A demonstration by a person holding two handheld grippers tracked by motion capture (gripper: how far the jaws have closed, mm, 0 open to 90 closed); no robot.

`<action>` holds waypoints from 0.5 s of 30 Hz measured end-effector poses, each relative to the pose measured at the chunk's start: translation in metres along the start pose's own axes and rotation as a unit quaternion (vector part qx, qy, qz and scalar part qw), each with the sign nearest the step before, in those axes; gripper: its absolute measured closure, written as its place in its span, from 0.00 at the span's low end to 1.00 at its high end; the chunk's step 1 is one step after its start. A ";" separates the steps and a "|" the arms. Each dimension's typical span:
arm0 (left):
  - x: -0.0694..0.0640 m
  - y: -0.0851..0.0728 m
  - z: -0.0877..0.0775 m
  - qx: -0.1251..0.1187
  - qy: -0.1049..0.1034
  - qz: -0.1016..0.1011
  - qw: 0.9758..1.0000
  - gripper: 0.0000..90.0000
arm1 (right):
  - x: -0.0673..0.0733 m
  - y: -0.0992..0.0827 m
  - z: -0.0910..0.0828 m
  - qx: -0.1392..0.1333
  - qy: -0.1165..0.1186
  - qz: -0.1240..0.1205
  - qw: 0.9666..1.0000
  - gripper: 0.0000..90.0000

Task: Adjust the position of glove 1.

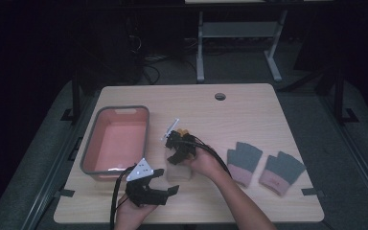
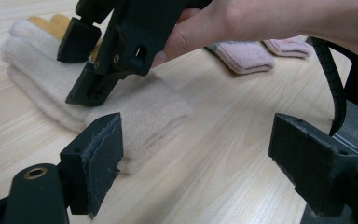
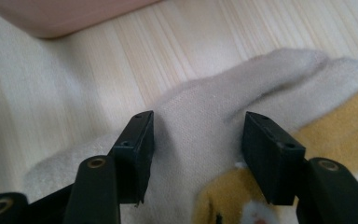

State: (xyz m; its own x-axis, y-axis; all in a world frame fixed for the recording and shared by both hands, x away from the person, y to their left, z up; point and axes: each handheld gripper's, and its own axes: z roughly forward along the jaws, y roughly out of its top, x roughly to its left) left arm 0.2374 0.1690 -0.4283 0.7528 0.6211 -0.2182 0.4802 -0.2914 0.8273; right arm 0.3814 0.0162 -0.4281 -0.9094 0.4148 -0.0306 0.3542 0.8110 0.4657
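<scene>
A cream glove [image 1: 179, 171] with yellow patches lies flat in the middle of the wooden table [image 1: 249, 115]. My right gripper [image 1: 176, 154] points down at it, jaws apart, tips on or just above the glove's cream fabric [image 3: 200, 116], with the yellow part [image 3: 335, 121] to one side. The left gripper view has that gripper [image 2: 81, 70] tilted over the glove [image 2: 144, 107], its lower jaw touching the cloth. My left gripper [image 1: 165, 181] hovers near the front edge, just left of the glove's cuff, wide open and holding nothing [image 2: 200, 158].
A pink bin with a grey rim [image 1: 115, 109] stands at the left, beside the glove. Two grey gloves with pink cuffs [image 1: 243, 160] [image 1: 280, 172] lie to the right. A round cable hole [image 1: 220, 96] sits at the table's far side.
</scene>
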 end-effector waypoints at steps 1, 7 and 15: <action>0.000 0.000 0.000 0.000 -0.001 0.000 1.000 0.20 | 0.000 -0.001 -0.001 0.002 0.000 0.000 1.000 0.49; 0.000 0.000 0.000 0.003 -0.001 -0.001 1.000 0.20 | -0.004 -0.009 -0.006 0.010 -0.002 0.008 1.000 0.50; -0.001 0.001 0.005 0.010 -0.004 -0.005 1.000 0.20 | -0.008 -0.029 -0.015 0.005 -0.005 0.036 0.999 0.50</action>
State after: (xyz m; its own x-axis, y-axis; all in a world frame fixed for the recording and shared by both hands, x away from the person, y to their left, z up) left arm 0.2394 0.1640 -0.4298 0.7513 0.6182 -0.2312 0.4969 -0.2991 0.8146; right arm 0.3756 -0.0170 -0.4275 -0.8796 0.4756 -0.0057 0.4203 0.7827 0.4590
